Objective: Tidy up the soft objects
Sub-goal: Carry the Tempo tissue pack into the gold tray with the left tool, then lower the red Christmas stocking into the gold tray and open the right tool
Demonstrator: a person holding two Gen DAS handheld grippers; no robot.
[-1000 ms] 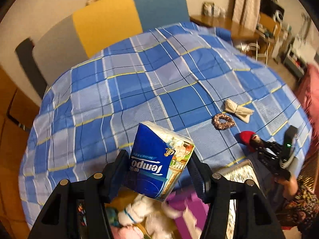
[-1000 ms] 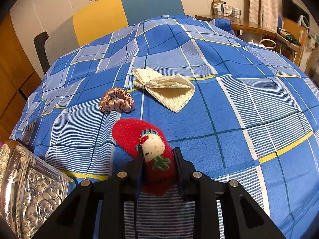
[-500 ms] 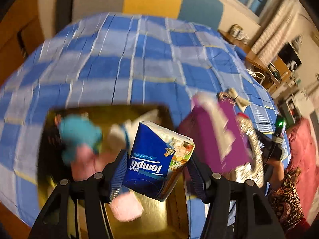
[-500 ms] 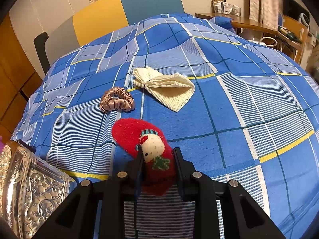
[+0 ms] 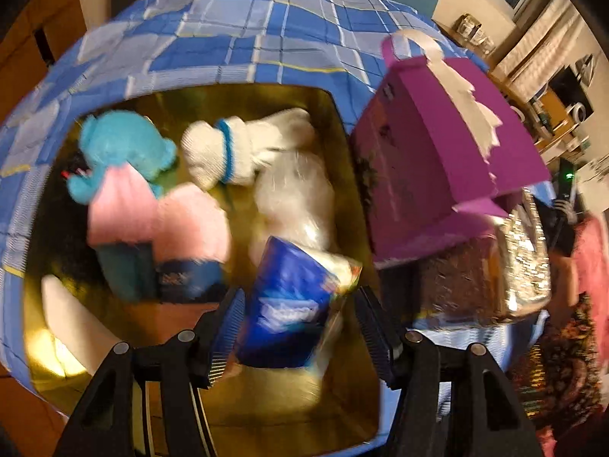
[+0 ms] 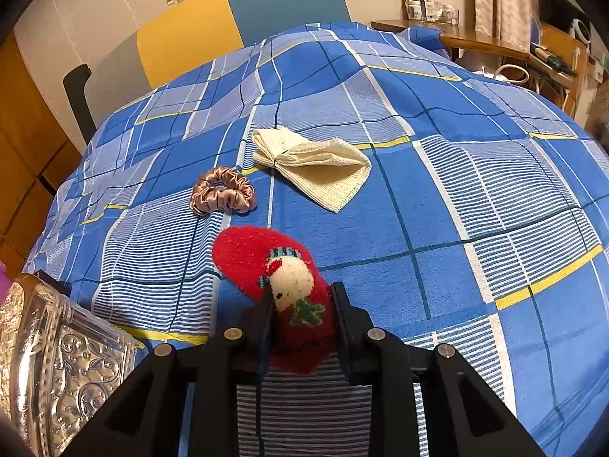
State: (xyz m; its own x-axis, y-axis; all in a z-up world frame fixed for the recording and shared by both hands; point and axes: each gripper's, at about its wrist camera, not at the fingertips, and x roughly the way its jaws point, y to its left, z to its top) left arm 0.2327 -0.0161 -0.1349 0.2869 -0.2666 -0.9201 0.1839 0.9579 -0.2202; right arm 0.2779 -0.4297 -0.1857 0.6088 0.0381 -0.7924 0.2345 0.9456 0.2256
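Note:
My left gripper (image 5: 298, 320) is over the gold tin box (image 5: 289, 415). The blue Tempo tissue pack (image 5: 293, 304) sits blurred between its jaws; I cannot tell whether they still grip it. The box holds a blue plush (image 5: 118, 148), white socks (image 5: 228, 148), pink cloth (image 5: 160, 221) and a clear bag (image 5: 300, 198). My right gripper (image 6: 300, 304) is shut on a red snowman sock (image 6: 281, 274) lying on the plaid cloth. A satin scrunchie (image 6: 222, 195) and a cream folded cloth (image 6: 319, 167) lie beyond it.
A purple box (image 5: 437, 160) and a silver embossed tin (image 5: 491, 266) stand right of the gold box; the silver tin (image 6: 45, 373) also shows at the right wrist view's lower left. The blue plaid tablecloth (image 6: 475, 175) covers the table. A chair stands behind.
My left gripper has swung from the open table over the gold box and lowered the tissue pack into it. The right gripper and red sock have not moved.

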